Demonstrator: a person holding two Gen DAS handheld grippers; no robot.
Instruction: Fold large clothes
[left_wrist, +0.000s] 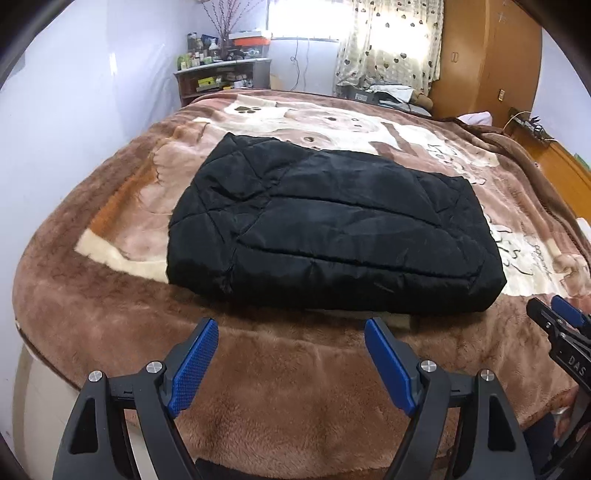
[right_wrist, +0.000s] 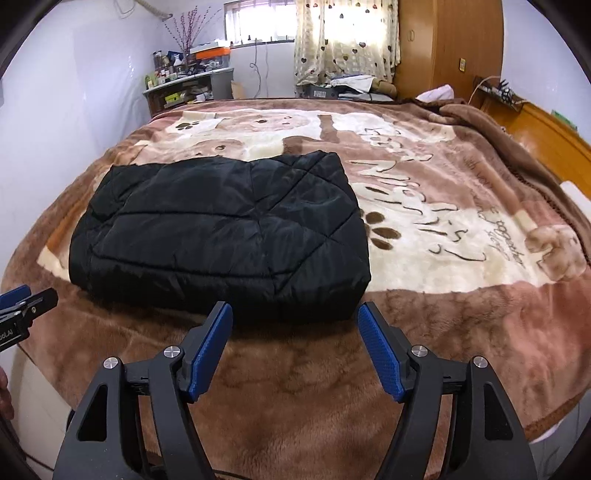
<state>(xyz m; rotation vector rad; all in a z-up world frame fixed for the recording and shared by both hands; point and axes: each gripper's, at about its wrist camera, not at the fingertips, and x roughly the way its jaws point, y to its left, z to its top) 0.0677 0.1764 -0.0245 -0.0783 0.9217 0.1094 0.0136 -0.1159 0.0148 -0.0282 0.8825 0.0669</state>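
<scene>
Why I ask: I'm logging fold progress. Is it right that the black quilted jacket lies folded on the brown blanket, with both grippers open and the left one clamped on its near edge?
Not quite. The left gripper is not clamped on anything: the left wrist view shows its jaws open, short of the black quilted jacket. The jacket does lie folded on the brown blanket, and the right gripper is open too.

Landmark: folded jacket (left_wrist: 328, 229), flat on the blanket (left_wrist: 258, 369) covering the bed. Left gripper (left_wrist: 290, 332) and right gripper (right_wrist: 295, 314) sit before the jacket's near edge, apart from it, jaws spread. Behind the jacket to its left, a cluttered shelf (right_wrist: 184, 86). Behind to its right, curtain (right_wrist: 347, 40), then wardrobe (right_wrist: 450, 44).
</scene>
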